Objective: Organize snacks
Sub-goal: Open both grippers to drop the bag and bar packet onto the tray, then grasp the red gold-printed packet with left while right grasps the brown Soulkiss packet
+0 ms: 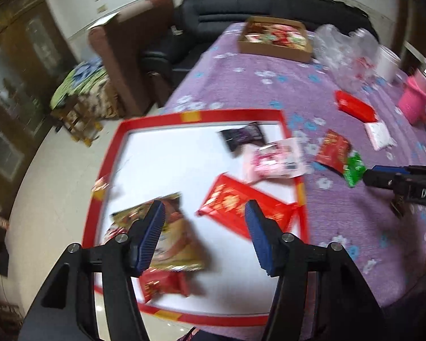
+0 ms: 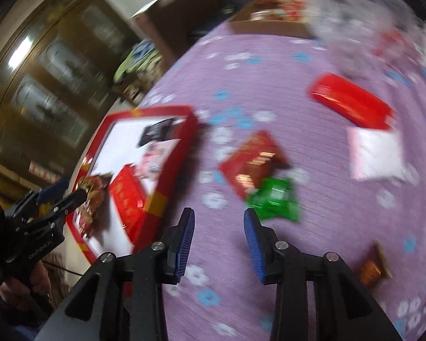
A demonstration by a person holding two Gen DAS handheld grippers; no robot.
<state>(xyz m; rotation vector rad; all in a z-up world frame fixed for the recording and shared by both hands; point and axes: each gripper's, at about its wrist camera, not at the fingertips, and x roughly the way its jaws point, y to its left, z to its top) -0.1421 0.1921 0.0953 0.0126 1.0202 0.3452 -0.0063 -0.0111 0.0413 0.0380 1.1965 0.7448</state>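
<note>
The snack packets are split between two places. In the red-rimmed tray (image 1: 281, 115) a black packet (image 1: 242, 136), a pink packet (image 1: 272, 160), a long red packet (image 1: 241, 209), a gold packet (image 1: 170, 236) and a small red packet (image 1: 163, 284) are seen. On the purple flowered cloth (image 1: 269, 91) of the counter a red packet (image 2: 250, 164) and a green packet (image 2: 275, 199) are found touching.

The left tool (image 1: 204, 227) is held partly open above the tray, with nothing gripped. The right tool (image 2: 218, 238) is held partly open over the cloth, just short of the green packet, and nothing is held.

On the right tool's body "DAS" is read in the left view; other print is blurred.
</note>
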